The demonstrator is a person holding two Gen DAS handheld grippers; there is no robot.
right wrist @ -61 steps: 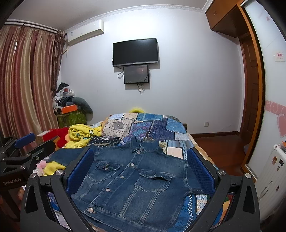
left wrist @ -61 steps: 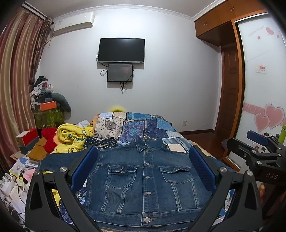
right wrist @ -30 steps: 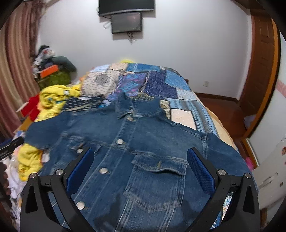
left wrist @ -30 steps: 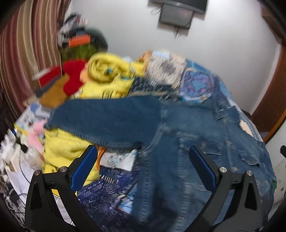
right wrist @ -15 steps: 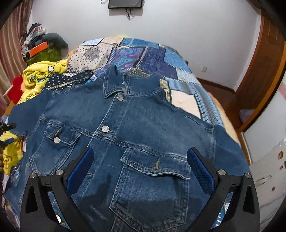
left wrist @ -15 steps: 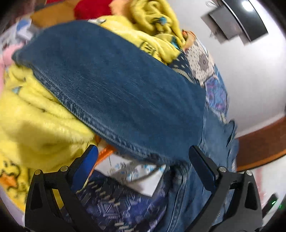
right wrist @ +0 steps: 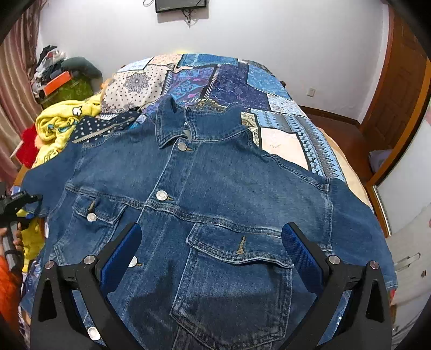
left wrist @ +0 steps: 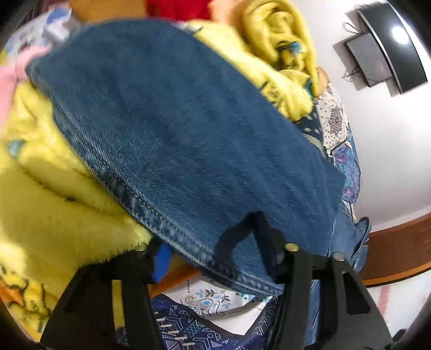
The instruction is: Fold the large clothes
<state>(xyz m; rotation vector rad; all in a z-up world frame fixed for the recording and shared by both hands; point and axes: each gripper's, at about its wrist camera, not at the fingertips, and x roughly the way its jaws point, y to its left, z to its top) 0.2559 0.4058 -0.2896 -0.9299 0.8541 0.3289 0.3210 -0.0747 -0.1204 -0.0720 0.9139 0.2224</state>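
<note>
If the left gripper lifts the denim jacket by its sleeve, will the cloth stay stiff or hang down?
The jacket is thick denim with heavy seams, so it probably bends in broad folds. The sleeve already drapes over the left gripper, so it likely hangs. The body may drag behind.

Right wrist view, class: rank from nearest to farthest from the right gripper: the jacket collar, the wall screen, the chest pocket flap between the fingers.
1. chest pocket flap, right between the right gripper fingers, low centre.
2. jacket collar, farther up the denim jacket, mid-frame.
3. wall screen, on the back wall beyond the bed, top edge.
</note>
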